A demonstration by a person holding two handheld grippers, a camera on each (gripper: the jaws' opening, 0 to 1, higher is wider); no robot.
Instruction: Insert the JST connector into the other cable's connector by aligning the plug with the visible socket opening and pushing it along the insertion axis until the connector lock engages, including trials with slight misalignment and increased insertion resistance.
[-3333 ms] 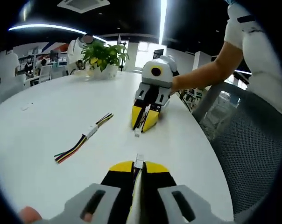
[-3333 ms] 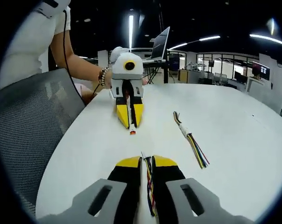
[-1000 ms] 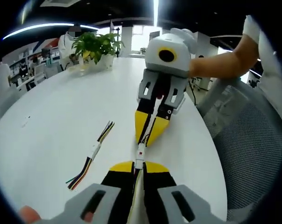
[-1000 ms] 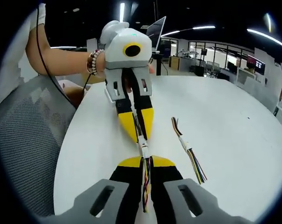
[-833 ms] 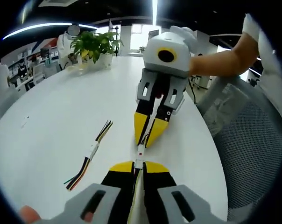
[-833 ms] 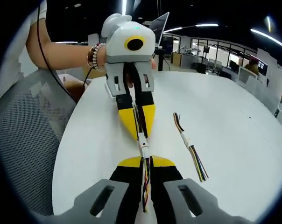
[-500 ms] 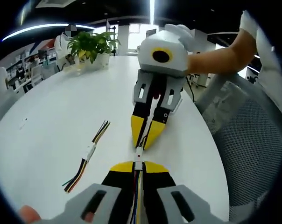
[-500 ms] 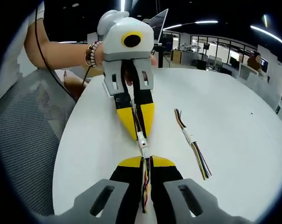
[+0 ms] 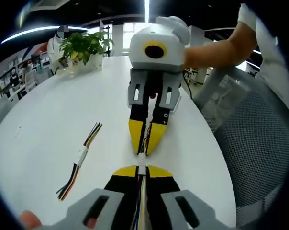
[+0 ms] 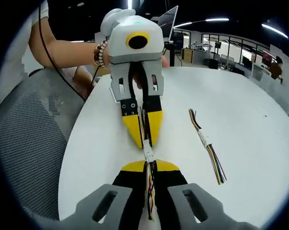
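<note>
Right now the two tools meet nose to nose above the white surface point(image 9: 49, 120), close to its curved edge beside a grey mesh chair point(image 9: 250, 139). From the left gripper view, the left tool point(image 9: 141, 171) has its yellow-tipped jaws pressed together on a bundle of coloured wires whose small white connector point(image 9: 141, 168) sticks out just past the tips; directly ahead of it the right tool point(image 9: 144, 149) points back with its jaws pinched on its own cable, and the two connectors touch end to end in the narrow space between the tips. Whether the lock has caught cannot be told. From the right gripper view the same joint shows: the right tool point(image 10: 150, 165) clamps multicoloured wires point(image 10: 150, 191) running back between its jaws, a white connector point(image 10: 148, 154) sits at its tips, and the left tool point(image 10: 145, 143) comes down from above with its tips touching that connector. A person's hand point(image 10: 111, 52) with a beaded bracelet grips the left tool's white body. A spare cable point(image 9: 79, 158) with a white joined connector at its middle lies flat on the surface, well apart from the tools, toward the open middle of the surface; it also shows in the right gripper view point(image 10: 207, 145). A potted plant point(image 9: 82, 48) stands near the far edge.
</note>
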